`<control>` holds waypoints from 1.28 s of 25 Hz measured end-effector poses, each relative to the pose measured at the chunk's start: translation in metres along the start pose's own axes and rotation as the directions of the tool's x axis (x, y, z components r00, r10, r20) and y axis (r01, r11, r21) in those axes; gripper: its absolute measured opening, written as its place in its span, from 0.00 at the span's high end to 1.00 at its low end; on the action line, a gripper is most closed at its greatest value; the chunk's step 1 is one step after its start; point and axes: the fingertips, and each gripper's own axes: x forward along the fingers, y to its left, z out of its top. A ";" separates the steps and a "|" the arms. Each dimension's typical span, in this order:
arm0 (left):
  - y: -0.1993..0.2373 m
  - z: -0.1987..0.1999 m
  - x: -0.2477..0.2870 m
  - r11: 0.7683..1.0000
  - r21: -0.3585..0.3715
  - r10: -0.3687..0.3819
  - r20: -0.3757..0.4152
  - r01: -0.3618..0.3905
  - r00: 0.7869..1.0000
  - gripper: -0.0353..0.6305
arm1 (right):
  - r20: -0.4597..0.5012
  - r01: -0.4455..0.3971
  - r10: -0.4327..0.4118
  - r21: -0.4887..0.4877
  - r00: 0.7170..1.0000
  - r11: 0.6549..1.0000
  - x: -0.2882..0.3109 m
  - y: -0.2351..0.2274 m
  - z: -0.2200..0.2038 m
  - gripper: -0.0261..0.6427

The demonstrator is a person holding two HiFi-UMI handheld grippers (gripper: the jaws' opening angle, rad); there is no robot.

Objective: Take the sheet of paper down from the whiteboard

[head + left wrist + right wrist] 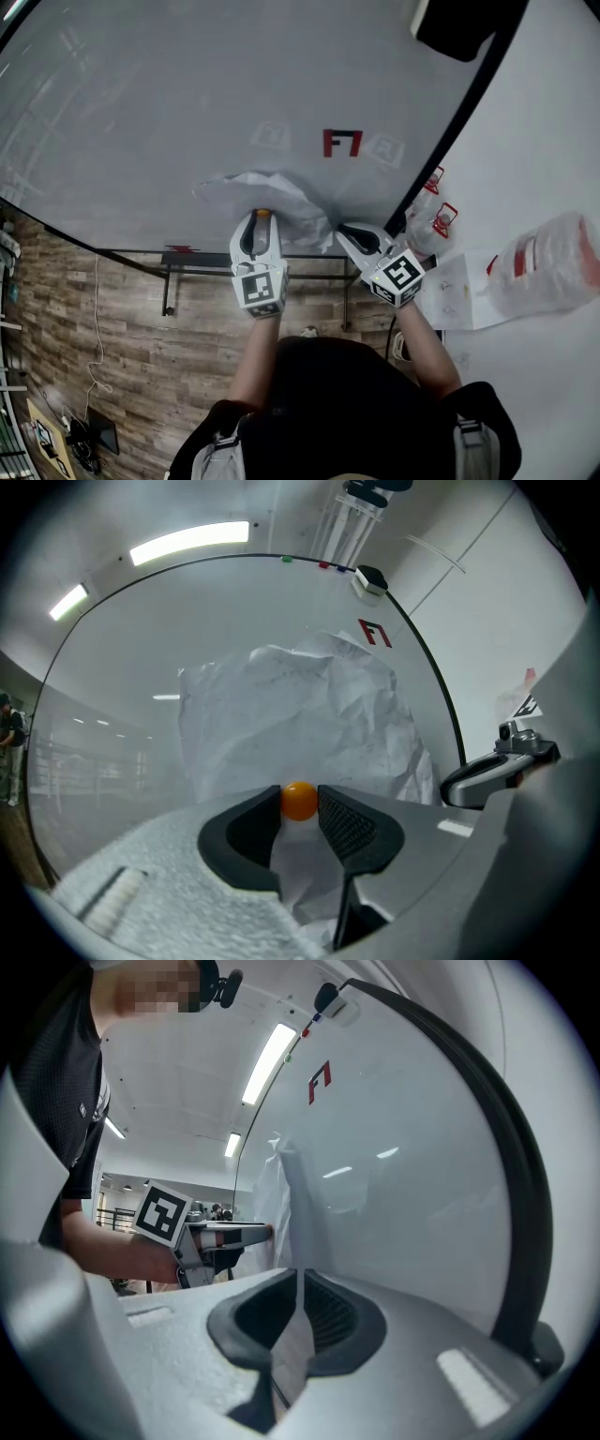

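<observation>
A crumpled white sheet of paper lies against the grey whiteboard. My left gripper is at the sheet's lower edge, shut on a small orange ball-shaped magnet. In the left gripper view the magnet sits between the jaws of the left gripper, with the paper behind it. My right gripper is shut on the sheet's right edge. In the right gripper view the right gripper pinches the paper edge-on between its pads.
A red mark is on the board above the sheet. The board's black frame runs down the right. Past it are red clips and a plastic bag by the white wall. The board's stand is on the wood floor.
</observation>
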 end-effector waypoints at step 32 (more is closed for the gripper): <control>0.001 -0.002 -0.002 0.999 0.030 -0.019 0.012 0.019 1.000 0.75 | 0.042 -0.085 0.084 0.020 0.996 0.996 0.019 0.013 0.019 0.83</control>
